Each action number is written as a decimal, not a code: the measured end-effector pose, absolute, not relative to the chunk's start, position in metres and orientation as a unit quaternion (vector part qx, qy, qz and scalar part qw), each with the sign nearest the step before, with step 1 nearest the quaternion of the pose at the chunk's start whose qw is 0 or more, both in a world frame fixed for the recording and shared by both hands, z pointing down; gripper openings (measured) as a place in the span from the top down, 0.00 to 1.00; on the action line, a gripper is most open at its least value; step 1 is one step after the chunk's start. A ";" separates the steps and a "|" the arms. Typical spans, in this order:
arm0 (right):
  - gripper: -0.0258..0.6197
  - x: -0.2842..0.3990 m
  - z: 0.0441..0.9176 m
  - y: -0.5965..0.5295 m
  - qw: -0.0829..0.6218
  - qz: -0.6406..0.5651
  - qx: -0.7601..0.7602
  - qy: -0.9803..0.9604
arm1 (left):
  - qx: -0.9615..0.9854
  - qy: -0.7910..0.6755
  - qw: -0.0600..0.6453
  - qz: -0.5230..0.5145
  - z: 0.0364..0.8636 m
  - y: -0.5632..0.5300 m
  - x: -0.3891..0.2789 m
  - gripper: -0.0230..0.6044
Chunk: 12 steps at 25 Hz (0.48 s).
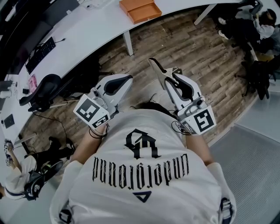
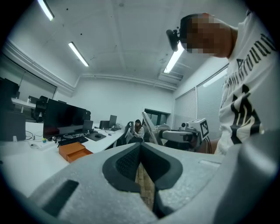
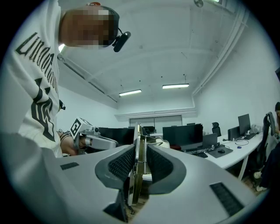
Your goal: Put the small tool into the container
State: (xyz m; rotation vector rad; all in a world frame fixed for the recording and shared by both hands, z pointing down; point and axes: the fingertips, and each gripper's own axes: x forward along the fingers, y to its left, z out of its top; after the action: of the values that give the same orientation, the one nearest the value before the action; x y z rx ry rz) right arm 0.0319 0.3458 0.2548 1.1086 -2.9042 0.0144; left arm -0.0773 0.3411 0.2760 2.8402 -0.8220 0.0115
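My right gripper [image 1: 169, 79] is shut on a small metal tool with a spring [image 1: 156, 69], which sticks out past the jaws toward the desk. In the right gripper view the tool [image 3: 139, 144] stands upright between the dark pads [image 3: 120, 164]. My left gripper [image 1: 127, 78] is shut with nothing in it; its pads [image 2: 127, 162] meet, with wood floor showing below them. An orange open container [image 1: 140, 9] sits on the white desk [image 1: 87, 30] far ahead, and it shows as an orange box [image 2: 75, 151] in the left gripper view. Both grippers hang at chest height over the floor.
A keyboard [image 1: 40, 49] and monitors [image 2: 63, 118] stand on the curved desk. A black office chair [image 1: 43, 92] sits at the left. One person sits at lower left [image 1: 17, 175], another at upper right [image 1: 262, 22]. Grey carpet [image 1: 253, 162] borders the wood floor.
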 end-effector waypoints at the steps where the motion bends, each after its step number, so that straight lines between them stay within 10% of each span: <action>1: 0.82 0.040 0.254 0.339 0.018 0.002 0.354 -0.935 | 0.956 -0.278 0.093 0.004 0.276 0.333 -0.069 0.94; 12: 0.82 0.125 0.234 0.262 0.014 -0.014 0.317 -0.948 | 0.947 -0.307 0.093 0.006 0.267 0.257 0.018 0.94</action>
State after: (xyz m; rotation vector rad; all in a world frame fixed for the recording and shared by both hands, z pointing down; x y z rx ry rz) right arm 0.1251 0.2624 0.2338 0.9862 -2.9528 -0.0433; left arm 0.0181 0.2570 0.2672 2.8117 -0.9109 0.0190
